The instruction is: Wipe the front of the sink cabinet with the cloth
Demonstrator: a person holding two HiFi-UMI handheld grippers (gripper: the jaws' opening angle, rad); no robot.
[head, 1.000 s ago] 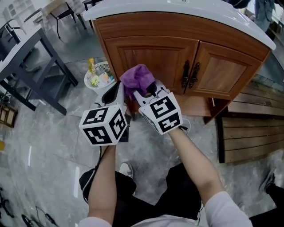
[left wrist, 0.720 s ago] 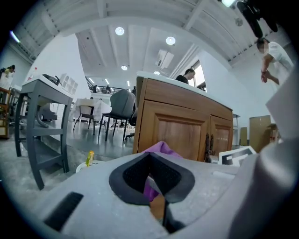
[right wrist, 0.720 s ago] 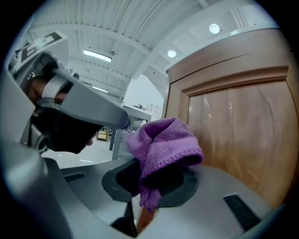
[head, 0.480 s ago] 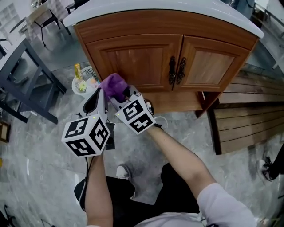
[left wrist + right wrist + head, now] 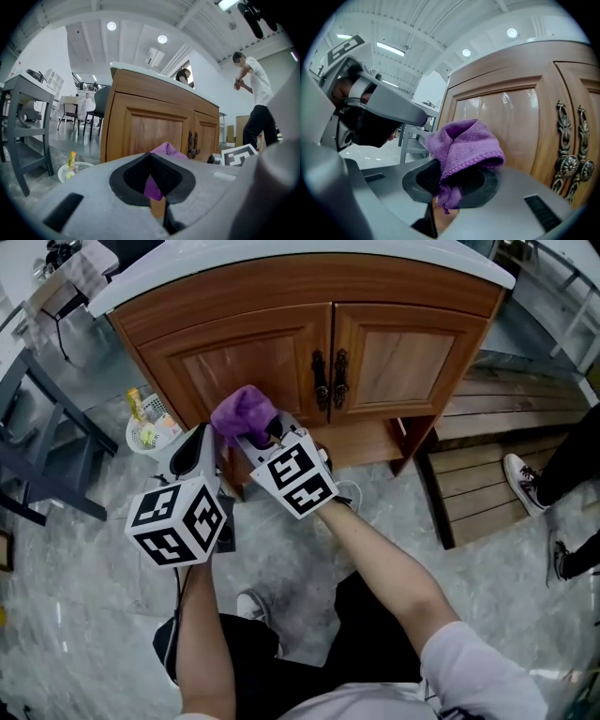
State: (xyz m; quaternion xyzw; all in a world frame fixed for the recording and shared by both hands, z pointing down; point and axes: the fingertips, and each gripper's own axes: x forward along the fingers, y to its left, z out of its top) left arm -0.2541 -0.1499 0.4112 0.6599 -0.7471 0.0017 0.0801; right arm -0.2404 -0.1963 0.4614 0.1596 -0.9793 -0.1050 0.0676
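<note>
The right gripper point(image 5: 265, 434) pinches the bunched purple cloth point(image 5: 242, 412) so it juts toward the lower edge of the left door point(image 5: 253, 367) of the cabinet point(image 5: 309, 284), probably ready to wipe, while the left gripper point(image 5: 201, 448) sits alongside, jaws pressed together on nothing.

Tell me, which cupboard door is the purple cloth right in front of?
The left cabinet door, left of the dark handles. The right gripper holds the purple cloth before its panel; the right cabinet door has nothing before it.

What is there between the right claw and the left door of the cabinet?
Only the purple cloth, pinched in the right claw and bunched before the left door; the right gripper view shows it best.
</note>
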